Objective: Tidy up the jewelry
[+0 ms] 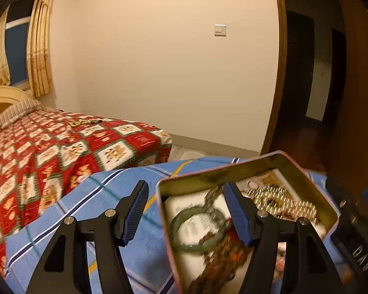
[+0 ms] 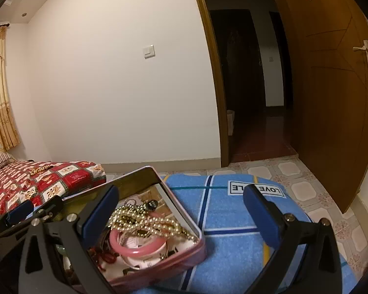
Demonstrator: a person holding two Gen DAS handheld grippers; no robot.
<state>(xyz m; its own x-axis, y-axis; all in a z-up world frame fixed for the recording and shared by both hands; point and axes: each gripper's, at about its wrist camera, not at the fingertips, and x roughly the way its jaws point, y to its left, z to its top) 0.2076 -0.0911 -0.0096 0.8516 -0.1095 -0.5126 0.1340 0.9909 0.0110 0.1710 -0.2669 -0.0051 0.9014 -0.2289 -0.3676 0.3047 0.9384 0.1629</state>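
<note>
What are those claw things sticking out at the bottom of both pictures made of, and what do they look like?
Each is a black, angular frame with triangular cut-outs and silver round bolts. The left gripper and right gripper both end in two flat blue fingers with ribbed pads. No cables or sleeves show.

One tin (image 2: 184, 223) sits on one blue blanket (image 2: 233, 245). In the tin lie two bangles, one green (image 1: 196, 230) and one pink (image 2: 137, 246), one heap of gold beads (image 2: 144, 220) and one string of brown beads (image 1: 220, 264); how many strands the gold heap has cannot be told. Far left, one more gold piece (image 2: 40, 169) lies on one red quilt (image 2: 68, 178). Two grippers, left (image 1: 184, 210) and right (image 2: 181, 218).
</note>
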